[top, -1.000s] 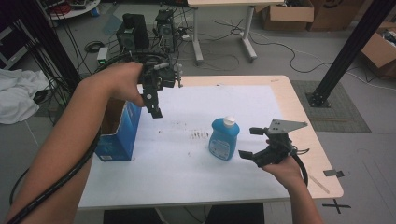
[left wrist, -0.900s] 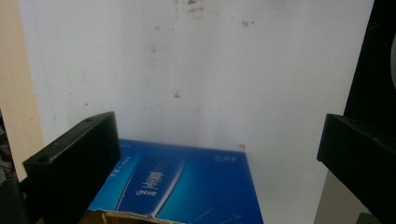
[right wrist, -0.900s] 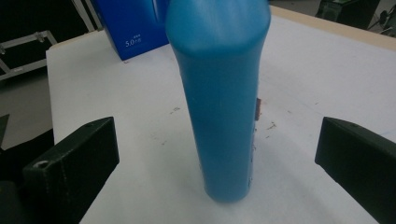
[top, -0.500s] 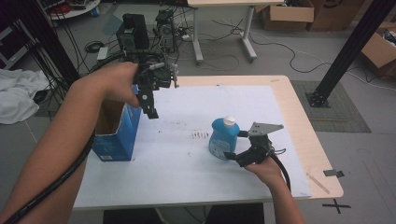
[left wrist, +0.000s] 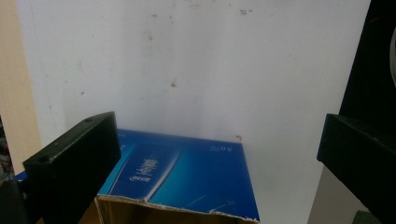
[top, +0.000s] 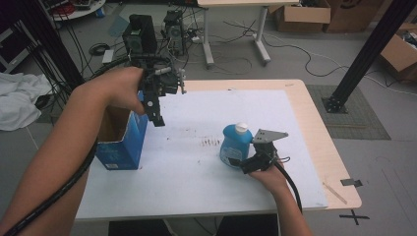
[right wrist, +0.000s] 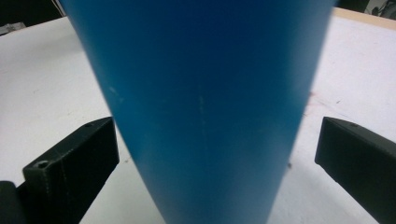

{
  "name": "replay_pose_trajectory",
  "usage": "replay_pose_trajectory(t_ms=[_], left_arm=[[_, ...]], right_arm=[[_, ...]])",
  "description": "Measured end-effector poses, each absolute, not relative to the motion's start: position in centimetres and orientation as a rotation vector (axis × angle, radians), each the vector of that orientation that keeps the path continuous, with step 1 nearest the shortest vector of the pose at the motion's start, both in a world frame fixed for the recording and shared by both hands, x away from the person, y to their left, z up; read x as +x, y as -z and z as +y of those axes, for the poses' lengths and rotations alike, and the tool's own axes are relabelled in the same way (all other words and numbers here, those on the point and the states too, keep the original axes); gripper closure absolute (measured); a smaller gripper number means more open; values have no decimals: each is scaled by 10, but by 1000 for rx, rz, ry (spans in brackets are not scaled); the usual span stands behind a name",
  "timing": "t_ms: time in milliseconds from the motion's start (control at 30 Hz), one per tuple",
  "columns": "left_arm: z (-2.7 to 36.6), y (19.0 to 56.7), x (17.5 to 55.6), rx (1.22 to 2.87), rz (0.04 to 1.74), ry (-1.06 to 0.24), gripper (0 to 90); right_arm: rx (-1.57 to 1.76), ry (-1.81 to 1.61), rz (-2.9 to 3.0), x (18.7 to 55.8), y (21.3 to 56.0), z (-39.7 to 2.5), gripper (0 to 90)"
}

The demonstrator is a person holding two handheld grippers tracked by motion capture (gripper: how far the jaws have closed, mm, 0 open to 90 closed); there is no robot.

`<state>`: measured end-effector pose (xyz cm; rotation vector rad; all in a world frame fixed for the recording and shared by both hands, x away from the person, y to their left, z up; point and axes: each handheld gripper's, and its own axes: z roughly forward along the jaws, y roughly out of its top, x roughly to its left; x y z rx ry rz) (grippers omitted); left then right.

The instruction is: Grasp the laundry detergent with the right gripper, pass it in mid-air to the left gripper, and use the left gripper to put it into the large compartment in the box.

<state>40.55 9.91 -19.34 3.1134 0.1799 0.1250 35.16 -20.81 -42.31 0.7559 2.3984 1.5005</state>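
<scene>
A blue bottle (top: 231, 143) with a white cap stands upright on the white mat (top: 196, 182), right of centre. My right gripper (top: 239, 161) is open, low at the bottle's near-right side. In the right gripper view the bottle (right wrist: 201, 107) stands between the two jaws with a gap on each side. An open blue carton (top: 120, 142) stands at the mat's left edge. My left gripper (top: 154, 114) hangs open in the air above the carton's right side, jaws pointing down. The left gripper view looks down on the carton (left wrist: 187, 172) between the spread jaws of that gripper (left wrist: 219, 140).
The mat covers a wooden table (top: 319, 137) with a bare strip along its right side. Faint brown marks (top: 209, 142) dot the mat's middle. Beyond the table are cables, equipment (top: 140, 29) and another table's legs (top: 206, 34) on the floor.
My right gripper has moved left along the table up to the bottle, so its jaws now straddle it. The left gripper has stayed above the carton.
</scene>
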Motion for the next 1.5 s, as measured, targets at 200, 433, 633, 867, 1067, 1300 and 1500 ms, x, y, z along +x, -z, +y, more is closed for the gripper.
replay_pose_trajectory(t_ms=[200,433,633,867,1067,1300,1500], left_arm=[[100,193,405,3116,181,-124,0],[100,195,406,3119,178,-119,0],[100,196,406,3120,183,-115,0],[102,197,406,3120,186,-113,0],[103,197,405,3122,188,-112,1],[102,196,405,3122,191,-116,0],[101,198,406,3126,189,-110,0]], right_arm=[[757,-1483,2386,352,426,-204,0],[752,-1482,2366,352,427,-202,50],[733,-1485,2347,350,427,-201,124],[752,-1477,2341,351,427,-202,144],[740,-1473,2342,349,428,-200,176],[730,-1484,2332,349,428,-200,217],[724,-1497,2322,348,427,-201,255]])
